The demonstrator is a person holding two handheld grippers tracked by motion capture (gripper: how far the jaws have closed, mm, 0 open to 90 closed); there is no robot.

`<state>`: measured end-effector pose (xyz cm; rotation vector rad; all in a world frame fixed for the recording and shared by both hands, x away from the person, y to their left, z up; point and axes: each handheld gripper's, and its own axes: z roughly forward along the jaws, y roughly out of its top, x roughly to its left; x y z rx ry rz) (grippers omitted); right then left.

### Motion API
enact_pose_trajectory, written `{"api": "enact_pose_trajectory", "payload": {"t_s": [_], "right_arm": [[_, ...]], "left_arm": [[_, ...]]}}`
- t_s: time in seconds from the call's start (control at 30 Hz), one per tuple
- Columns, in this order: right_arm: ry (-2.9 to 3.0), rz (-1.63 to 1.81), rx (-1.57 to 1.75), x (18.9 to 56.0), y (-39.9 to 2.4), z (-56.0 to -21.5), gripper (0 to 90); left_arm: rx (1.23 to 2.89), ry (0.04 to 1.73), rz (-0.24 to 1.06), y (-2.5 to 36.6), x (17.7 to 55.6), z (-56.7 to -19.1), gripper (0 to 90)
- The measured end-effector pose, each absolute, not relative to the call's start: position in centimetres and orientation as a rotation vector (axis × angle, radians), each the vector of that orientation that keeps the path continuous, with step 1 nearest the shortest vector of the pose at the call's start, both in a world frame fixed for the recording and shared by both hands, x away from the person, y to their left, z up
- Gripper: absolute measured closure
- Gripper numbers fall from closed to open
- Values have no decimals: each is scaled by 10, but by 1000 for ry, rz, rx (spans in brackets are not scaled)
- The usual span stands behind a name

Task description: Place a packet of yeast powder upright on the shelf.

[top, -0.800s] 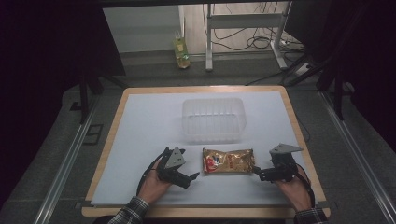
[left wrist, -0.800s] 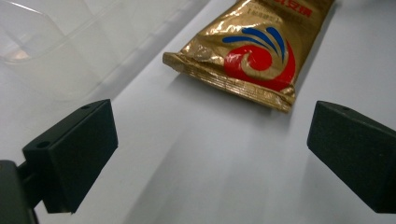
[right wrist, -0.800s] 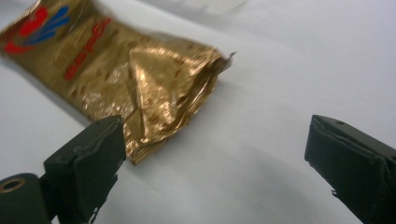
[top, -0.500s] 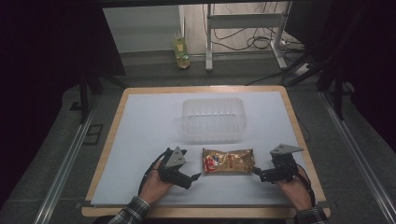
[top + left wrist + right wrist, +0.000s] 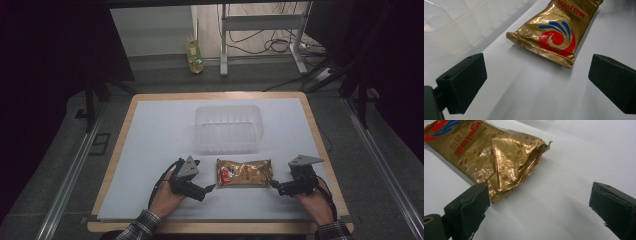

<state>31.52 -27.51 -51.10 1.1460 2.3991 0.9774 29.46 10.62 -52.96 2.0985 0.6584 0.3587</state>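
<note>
A gold snack packet [image 5: 244,172] with a red and blue swirl lies flat on the white tabletop [image 5: 150,130], near the front edge, just in front of a clear plastic tub [image 5: 228,127]. The left claw [image 5: 210,188] rests to the packet's left with jaws spread wide, pointing at its sealed end without touching it. The right claw [image 5: 274,184] sits at the packet's crumpled right end, jaws also spread, one jaw close beside the foil corner
</note>
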Motion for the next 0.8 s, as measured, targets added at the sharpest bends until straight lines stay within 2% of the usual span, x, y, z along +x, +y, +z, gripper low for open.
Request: {"api": "enact_pose_trajectory", "payload": {"t_s": [0.3,0.43,0.57,0.67,0.77,0.8], "right_arm": [[2390,985,1150,315,-276,-510,35],[2391,986,1152,316,-277,-511,36],[2390,986,1155,316,-278,-510,36],[2388,987,1155,316,-278,-510,36],[2388,985,1154,316,-278,-509,36],[2388,985,1154,316,-278,-509,36]], "left_arm": [[2101,654,358,103,293,-525,60],[2090,650,351,103,292,-522,123],[2064,636,320,103,292,-517,250],[2061,631,320,101,292,-516,293],[2062,622,316,99,293,-515,383],[2063,620,318,97,293,-515,383]]}}
